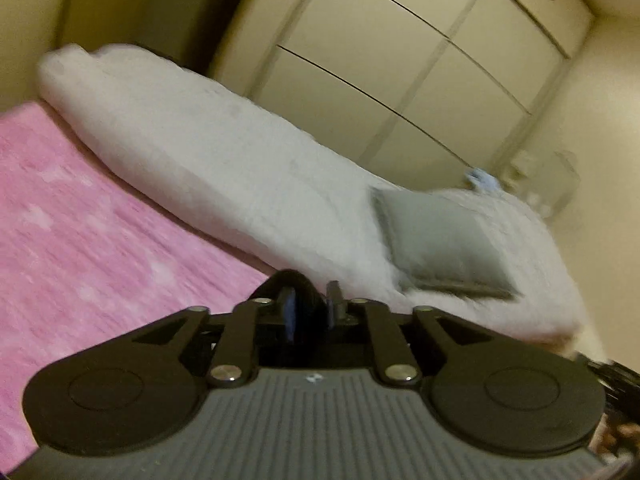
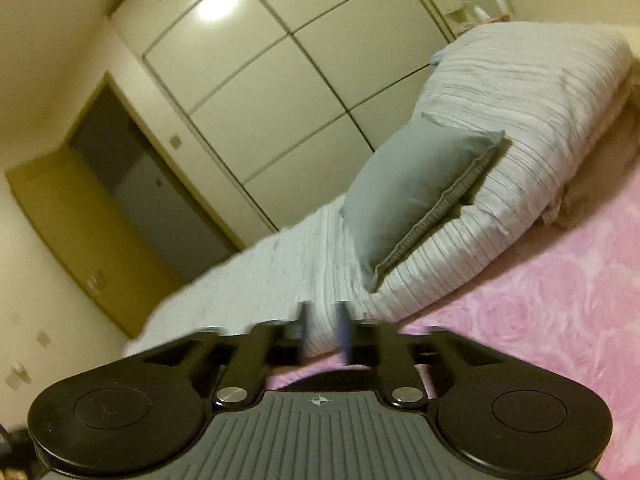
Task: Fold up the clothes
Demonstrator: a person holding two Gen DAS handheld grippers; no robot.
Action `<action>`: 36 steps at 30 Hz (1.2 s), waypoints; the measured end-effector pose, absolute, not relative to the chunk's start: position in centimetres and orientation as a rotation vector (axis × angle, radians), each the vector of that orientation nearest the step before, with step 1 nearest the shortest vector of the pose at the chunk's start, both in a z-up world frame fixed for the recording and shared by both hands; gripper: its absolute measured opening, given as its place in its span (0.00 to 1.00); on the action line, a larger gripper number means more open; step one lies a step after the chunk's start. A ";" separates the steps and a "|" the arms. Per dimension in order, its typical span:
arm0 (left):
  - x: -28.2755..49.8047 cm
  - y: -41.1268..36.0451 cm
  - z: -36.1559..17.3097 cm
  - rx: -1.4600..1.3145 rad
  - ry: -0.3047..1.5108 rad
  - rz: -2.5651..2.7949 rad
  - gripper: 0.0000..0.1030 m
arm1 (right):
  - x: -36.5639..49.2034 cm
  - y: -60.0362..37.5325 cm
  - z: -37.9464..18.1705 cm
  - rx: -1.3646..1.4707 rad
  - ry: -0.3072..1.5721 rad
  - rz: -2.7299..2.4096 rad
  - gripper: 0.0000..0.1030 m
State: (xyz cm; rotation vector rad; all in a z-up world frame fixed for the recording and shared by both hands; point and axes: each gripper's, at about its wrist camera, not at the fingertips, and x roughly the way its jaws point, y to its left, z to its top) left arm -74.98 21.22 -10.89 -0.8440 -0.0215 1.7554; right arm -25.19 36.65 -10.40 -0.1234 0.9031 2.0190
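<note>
while both views are tilted and blurred, a dark fabric (image 1: 298,292) is seen pinched in the left gripper (image 1: 310,308) above the pink blanket (image 1: 100,240); the right gripper (image 2: 324,330) is held narrowly parted, nothing between its fingers, toward the grey pillow (image 2: 408,184).

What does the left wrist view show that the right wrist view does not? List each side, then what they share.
Only the left wrist view: something dark between the fingers of the left hand-held gripper, seemingly pinched, too blurred to name. Only the right wrist view: a doorway with a yellow door, and the right hand-held gripper, narrowly open with nothing between its fingers. Both: the pink blanket, white quilt, grey pillow and wardrobe.
</note>
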 end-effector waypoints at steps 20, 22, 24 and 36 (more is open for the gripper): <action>-67.2 -1.7 -33.5 -1.681 0.488 1.405 0.32 | -22.1 14.9 -29.8 -0.988 1.345 1.439 0.52; -66.6 -2.6 -33.6 -1.682 0.473 1.381 0.32 | -22.0 14.2 -30.1 -0.981 1.350 1.438 0.52; -66.4 -3.4 -33.8 -1.700 0.426 1.383 0.33 | -22.0 14.3 -30.4 -0.979 1.351 1.442 0.52; -64.0 -5.9 -38.1 -1.849 0.089 1.499 0.33 | -18.8 14.8 -34.2 -0.936 1.387 1.550 0.57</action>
